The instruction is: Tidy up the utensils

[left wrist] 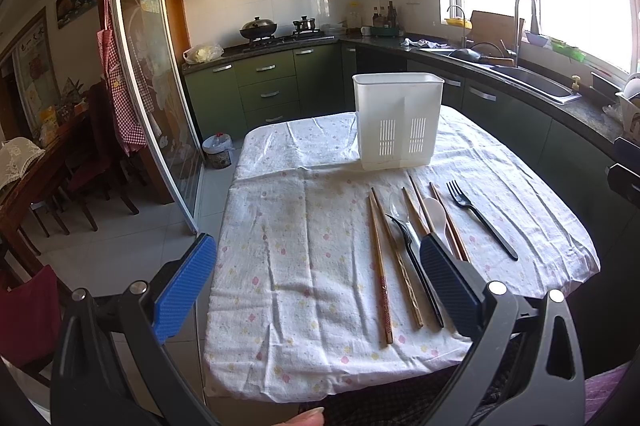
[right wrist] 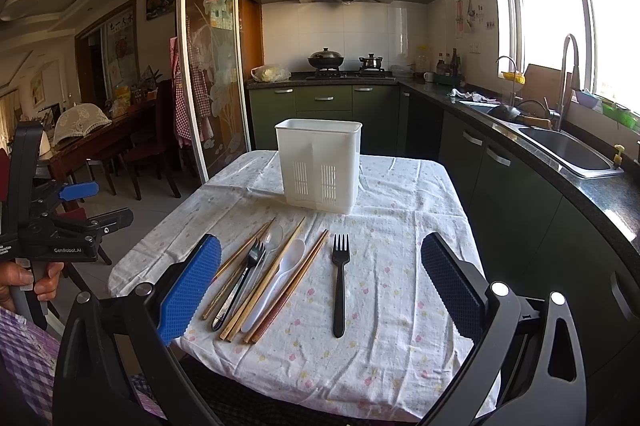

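Note:
A white plastic utensil holder [left wrist: 397, 121] [right wrist: 319, 165] stands upright at the far side of the table. In front of it lie several wooden chopsticks [left wrist: 380, 266] [right wrist: 276, 278], a clear spoon [left wrist: 400, 211] [right wrist: 273, 240], a white spoon [left wrist: 437, 218] [right wrist: 280, 278], a black fork across the clear spoon [left wrist: 416, 266] [right wrist: 244, 278] and a separate black fork [left wrist: 480, 218] [right wrist: 340, 282]. My left gripper [left wrist: 316, 290] is open and empty above the table's near left. My right gripper [right wrist: 320, 290] is open and empty, above the near edge. The left gripper also shows in the right wrist view [right wrist: 96, 203].
The table carries a white flowered cloth [left wrist: 300, 226] [right wrist: 400, 266]. A green kitchen counter with a sink [right wrist: 568, 149] runs along the right. A glass sliding door [left wrist: 152, 73] and a dining table with chairs [right wrist: 100, 145] stand on the left.

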`<state>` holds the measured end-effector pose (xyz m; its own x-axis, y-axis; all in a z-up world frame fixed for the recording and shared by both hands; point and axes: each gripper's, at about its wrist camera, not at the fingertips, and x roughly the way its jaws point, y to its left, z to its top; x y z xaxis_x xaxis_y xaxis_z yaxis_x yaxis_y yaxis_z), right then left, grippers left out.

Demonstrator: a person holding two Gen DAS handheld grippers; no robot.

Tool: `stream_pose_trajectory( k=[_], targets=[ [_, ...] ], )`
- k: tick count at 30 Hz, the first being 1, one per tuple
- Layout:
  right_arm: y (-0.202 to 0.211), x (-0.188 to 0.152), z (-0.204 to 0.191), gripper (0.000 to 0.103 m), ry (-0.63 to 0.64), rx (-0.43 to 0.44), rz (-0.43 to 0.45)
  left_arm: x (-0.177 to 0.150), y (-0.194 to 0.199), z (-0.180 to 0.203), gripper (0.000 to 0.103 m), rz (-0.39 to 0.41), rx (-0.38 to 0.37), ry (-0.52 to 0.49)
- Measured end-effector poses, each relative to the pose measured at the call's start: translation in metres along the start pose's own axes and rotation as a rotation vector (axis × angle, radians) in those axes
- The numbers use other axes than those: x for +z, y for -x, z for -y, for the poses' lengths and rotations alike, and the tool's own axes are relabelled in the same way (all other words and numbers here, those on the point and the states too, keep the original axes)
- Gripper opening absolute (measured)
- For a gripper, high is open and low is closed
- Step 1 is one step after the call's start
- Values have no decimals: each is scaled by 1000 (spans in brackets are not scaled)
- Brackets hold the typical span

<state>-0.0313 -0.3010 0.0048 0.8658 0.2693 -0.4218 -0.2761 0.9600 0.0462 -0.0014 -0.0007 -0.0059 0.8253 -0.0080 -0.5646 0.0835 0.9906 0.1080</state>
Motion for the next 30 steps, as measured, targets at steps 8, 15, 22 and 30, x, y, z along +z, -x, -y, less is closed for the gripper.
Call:
stream_pose_trajectory(
  k=[8, 15, 22, 30],
  targets=[
    [0, 0, 0, 99, 0, 1, 0, 0, 0, 0, 97, 0, 1, 0],
    [0, 0, 1, 99, 0, 1, 1, 0, 0, 0, 97, -1, 0, 1],
    [-1, 2, -2, 99, 1, 2, 1, 0, 0, 0, 97, 0, -1, 0],
    [0, 2, -3, 99, -1, 3, 2, 0, 0, 0, 97, 0, 1, 0]
  ],
)
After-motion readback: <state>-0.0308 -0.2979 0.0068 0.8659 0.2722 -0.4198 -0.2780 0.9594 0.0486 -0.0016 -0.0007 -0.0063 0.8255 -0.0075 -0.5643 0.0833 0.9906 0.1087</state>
